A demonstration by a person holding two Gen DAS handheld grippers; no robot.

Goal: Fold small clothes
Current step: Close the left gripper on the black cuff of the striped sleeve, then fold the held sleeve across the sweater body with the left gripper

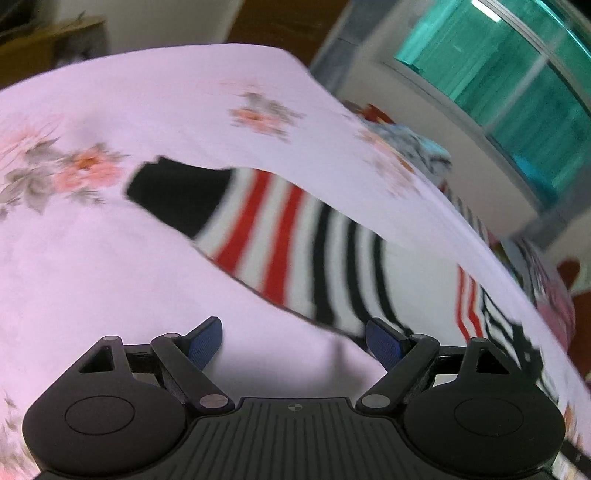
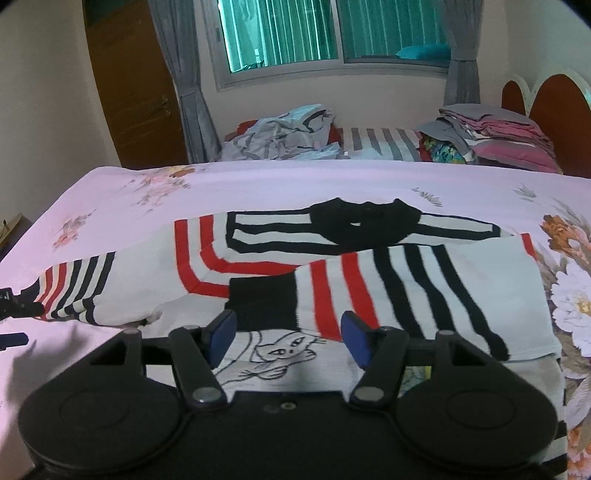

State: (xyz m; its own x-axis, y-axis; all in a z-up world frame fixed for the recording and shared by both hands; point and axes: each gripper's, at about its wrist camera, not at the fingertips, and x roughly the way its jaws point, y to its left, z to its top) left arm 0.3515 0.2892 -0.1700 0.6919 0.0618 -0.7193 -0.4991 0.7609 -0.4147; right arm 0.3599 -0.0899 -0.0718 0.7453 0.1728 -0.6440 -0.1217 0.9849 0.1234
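We're over the bed now, pink floral sheet spread wide, and the striped top lies flat across it — white, with red and black bands and a black collar at the far edge. One sleeve with a black cuff is folded in across the body, and the other sleeve reaches out to the left in the right wrist view. A cat drawing shows on the near part of the cloth.

Our right gripper hangs just above the near hem, jaws parted to a middling gap, blue pads bare — nothing pinched between them. The black cuff sits just beyond the fingertips.

Our left gripper is spread wide and empty too, over bare sheet. Its view is tilted and smeared, but we can make out a sleeve with its black cuff ahead of the jaws, the striped edge running close by the right-side pad; whether it touches, we cannot tell.

Beyond the bed, a crumpled heap of clothes lies under the window, and a folded stack sits by the headboard.
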